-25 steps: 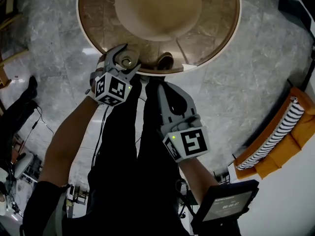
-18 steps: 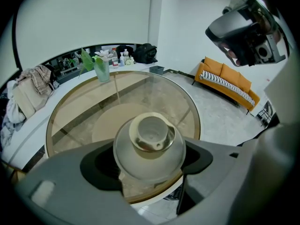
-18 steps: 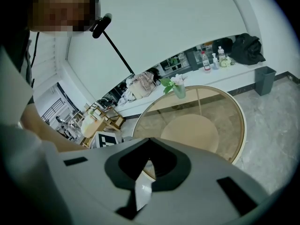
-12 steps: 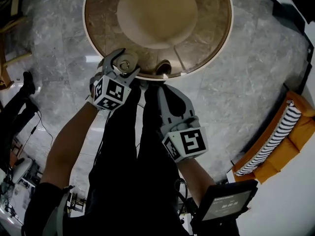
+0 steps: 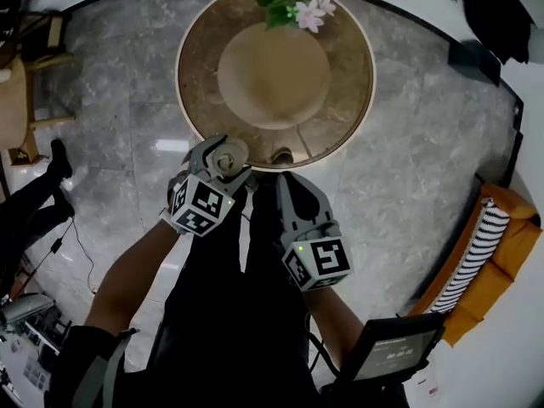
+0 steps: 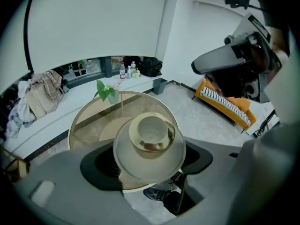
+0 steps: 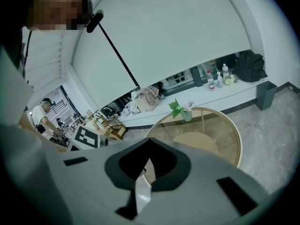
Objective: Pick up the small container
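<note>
The small container is a round cream dish with a gold-toned cup in its middle. My left gripper is shut on it and holds it up, just off the near edge of the round glass table. In the left gripper view the container fills the gap between the jaws of the left gripper. My right gripper hangs beside it, shut with nothing in it; in the right gripper view its jaws meet with only a thin slit.
A vase of flowers stands at the table's far edge. An orange sofa with a striped cushion lies at the right and a wooden chair at the left. A screen sits below my right arm.
The table looks smaller and farther away, and the flowers have come into view. Both grippers have drawn back from the table edge, the left one still holding the container.
</note>
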